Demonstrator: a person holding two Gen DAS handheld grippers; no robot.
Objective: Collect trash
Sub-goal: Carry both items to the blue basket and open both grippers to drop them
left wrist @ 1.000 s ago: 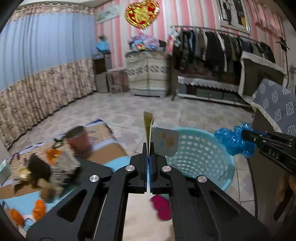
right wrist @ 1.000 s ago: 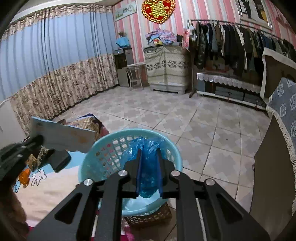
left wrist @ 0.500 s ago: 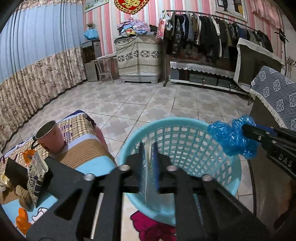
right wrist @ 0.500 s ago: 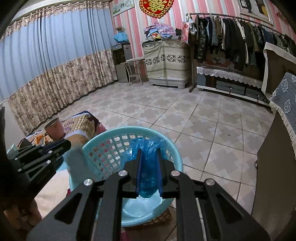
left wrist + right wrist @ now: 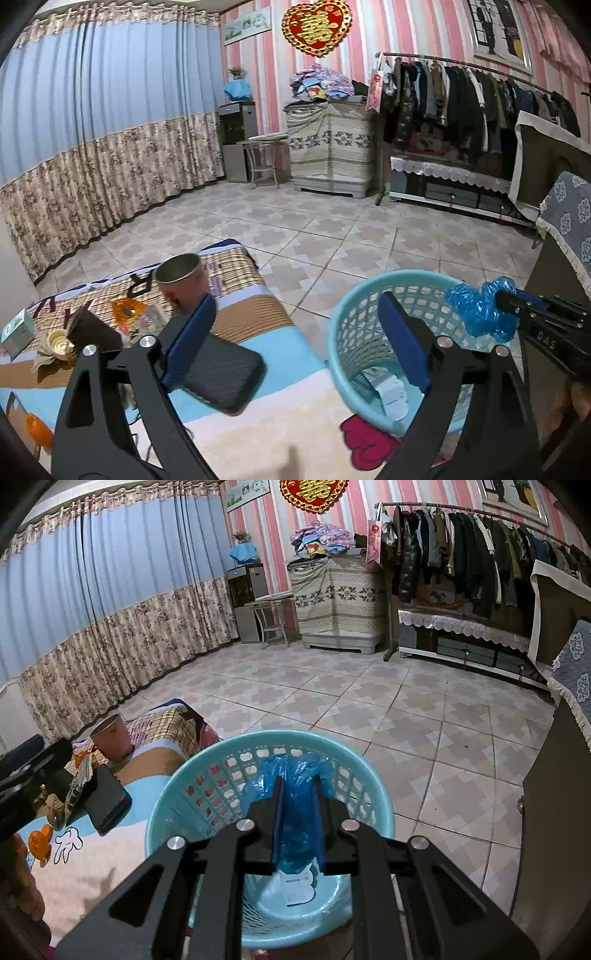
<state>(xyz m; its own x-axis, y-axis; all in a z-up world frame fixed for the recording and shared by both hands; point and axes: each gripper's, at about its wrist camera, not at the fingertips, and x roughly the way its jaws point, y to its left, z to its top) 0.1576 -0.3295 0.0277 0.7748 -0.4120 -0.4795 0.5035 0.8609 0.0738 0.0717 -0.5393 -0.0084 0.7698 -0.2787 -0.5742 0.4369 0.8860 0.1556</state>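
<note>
A light blue plastic basket (image 5: 343, 325) stands on the floor beside the bed; it also shows in the right wrist view (image 5: 376, 786). My left gripper (image 5: 295, 314) is open and empty, above the bed edge and the basket's left rim. A white paper card (image 5: 391, 395) lies on the basket's bottom, also seen in the right wrist view (image 5: 297, 886). My right gripper (image 5: 298, 786) is shut on a crumpled blue plastic bag (image 5: 291, 775) and holds it over the basket; the bag shows at the right in the left wrist view (image 5: 480, 306).
On the bed cover (image 5: 258, 417) lie a black power bank (image 5: 221, 373), a metal cup (image 5: 181, 277), an orange wrapper (image 5: 129, 310), a small box (image 5: 16, 332) and other clutter. A dark cabinet (image 5: 554, 812) stands right of the basket. Tiled floor (image 5: 369, 701) lies beyond.
My left gripper swung from the bed over the basket with the card, then opened; the card now lies in the basket. My right gripper keeps the blue bag over the basket.
</note>
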